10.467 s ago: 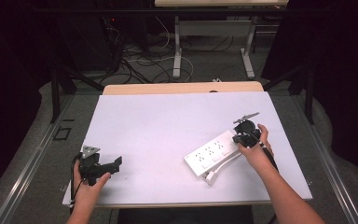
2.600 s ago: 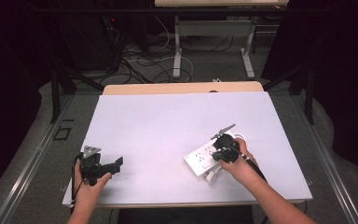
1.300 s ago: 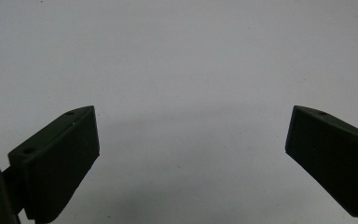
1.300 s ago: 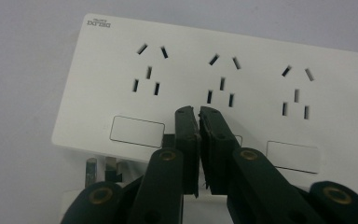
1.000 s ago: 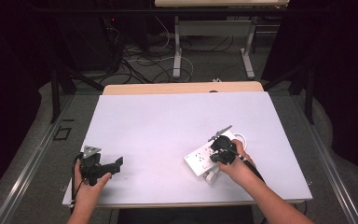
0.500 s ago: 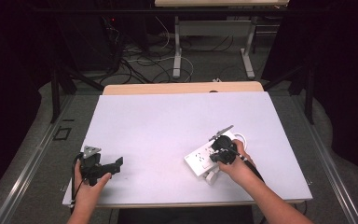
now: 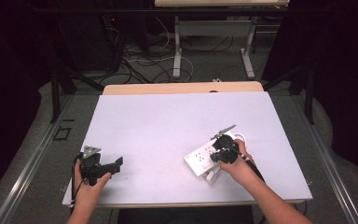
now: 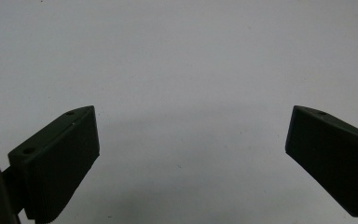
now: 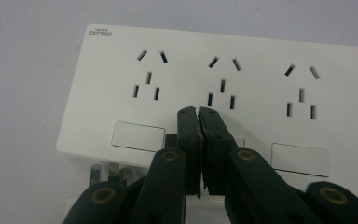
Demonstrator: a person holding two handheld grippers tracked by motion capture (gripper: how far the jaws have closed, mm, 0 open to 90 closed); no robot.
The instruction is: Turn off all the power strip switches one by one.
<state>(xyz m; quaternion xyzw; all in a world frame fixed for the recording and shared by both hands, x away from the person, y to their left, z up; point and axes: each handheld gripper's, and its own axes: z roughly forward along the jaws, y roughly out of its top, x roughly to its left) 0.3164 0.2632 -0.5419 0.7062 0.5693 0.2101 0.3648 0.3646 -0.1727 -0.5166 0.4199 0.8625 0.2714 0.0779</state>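
Power strip point(image 9: 223, 88) lies flat on table point(image 7: 168, 121); right claw point(image 9: 198, 112) pressed closed above it, left claw point(image 8: 189, 140) spread open

One white power strip point(image 7: 204, 160) — three socket groups, three switches point(image 9: 138, 136) — and two claws.
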